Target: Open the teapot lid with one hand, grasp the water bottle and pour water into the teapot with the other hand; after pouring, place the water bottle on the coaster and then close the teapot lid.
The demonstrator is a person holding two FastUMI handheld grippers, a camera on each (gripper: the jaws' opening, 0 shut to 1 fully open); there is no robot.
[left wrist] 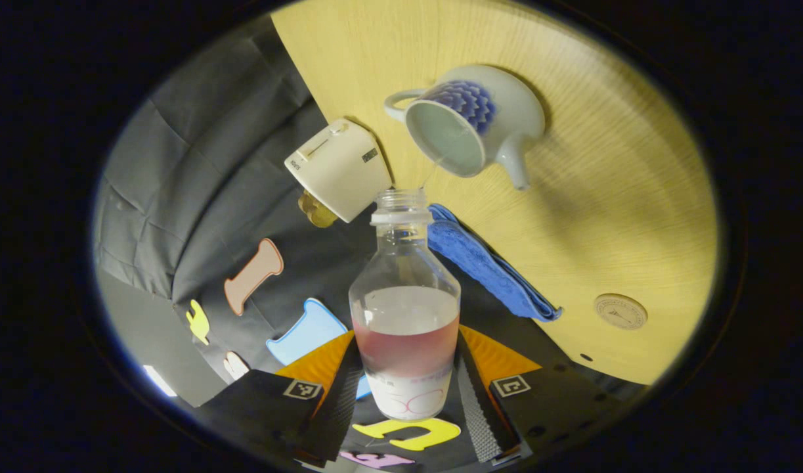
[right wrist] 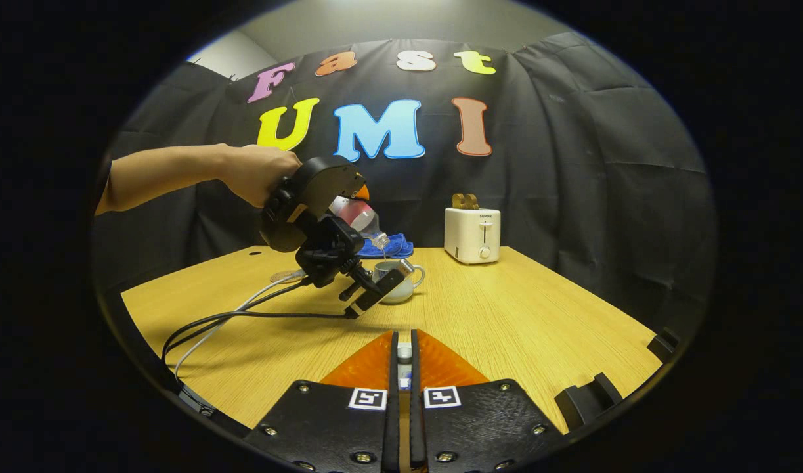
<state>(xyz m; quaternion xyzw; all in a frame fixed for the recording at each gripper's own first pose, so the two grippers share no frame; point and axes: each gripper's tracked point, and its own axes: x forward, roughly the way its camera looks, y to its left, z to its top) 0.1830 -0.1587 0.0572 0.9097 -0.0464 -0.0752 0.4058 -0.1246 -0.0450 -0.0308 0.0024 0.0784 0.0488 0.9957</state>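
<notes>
Left gripper [left wrist: 406, 387] clamped on the water bottle [left wrist: 406, 322], one finger on each side of its lower body. Bottle is uncapped, tilted, part full of clear liquid, mouth aimed at the open teapot [left wrist: 470, 121]. A thin stream runs from the bottle mouth into the pot at about 1 o'clock from the neck.

Teapot: white with a blue scale pattern, no lid on it, standing on the wooden table [left wrist: 611, 217]. Coaster [left wrist: 620, 311] lies bare on the table, at 4 o'clock from the teapot and well apart from it. Folded blue cloth [left wrist: 486, 263] and white toaster [left wrist: 339, 167] sit at the table's far edge.

Right gripper [right wrist: 404, 358]: jaws nearly together, pinching a small pale item, probably the teapot lid's knob [right wrist: 404, 353]; held low over the near table, well apart from the pot.

In the right gripper view, a hand [right wrist: 260, 172] tips the left gripper over the teapot at 11 o'clock.
</notes>
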